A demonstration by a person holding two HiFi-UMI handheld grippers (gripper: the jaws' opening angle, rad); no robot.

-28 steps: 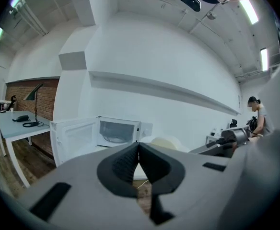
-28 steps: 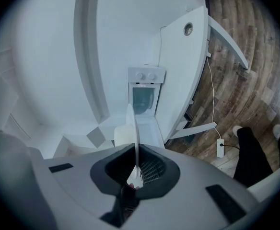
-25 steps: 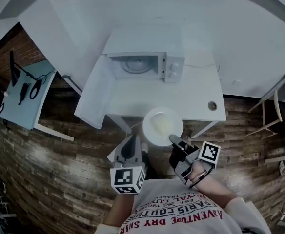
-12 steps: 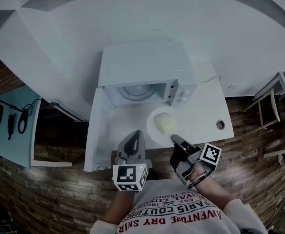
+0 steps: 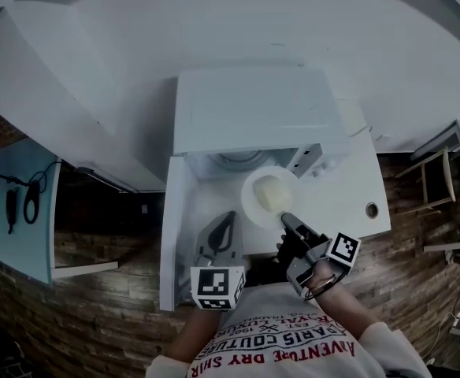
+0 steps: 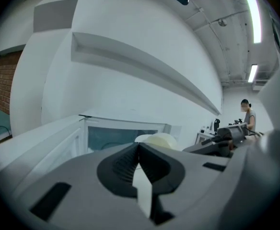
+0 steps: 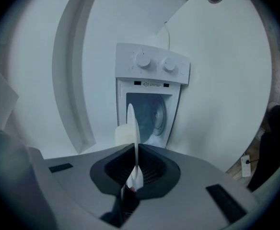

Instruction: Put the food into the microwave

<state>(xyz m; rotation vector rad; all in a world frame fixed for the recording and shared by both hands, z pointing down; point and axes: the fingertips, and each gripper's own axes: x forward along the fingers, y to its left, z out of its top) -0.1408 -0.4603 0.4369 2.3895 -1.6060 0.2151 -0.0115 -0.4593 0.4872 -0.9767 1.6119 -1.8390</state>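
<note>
Head view, writing: the shirt carries upside-down print, of which "AVENTURE DRY" and the letters "COUTU" can be read. Right gripper view shows a strip of small print beneath the two knobs of the microwave; it is too small to read.

Pose: both hands are held forward of the chest, side by side, pointing at the microwave, whose door stands swung open to the left. On the left gripper the jaws are pressed together at the tips with nothing between them; it sits just left of the plate and apart from it. On the right gripper the jaws pinch the near rim of the plate, which shows edge-on between the pads in that gripper's own view.

Task item: the food is a pale, rounded lump on the round white plate. The plate is at the mouth of the open microwave, above the white table, its far edge overlapping the opening.
</note>
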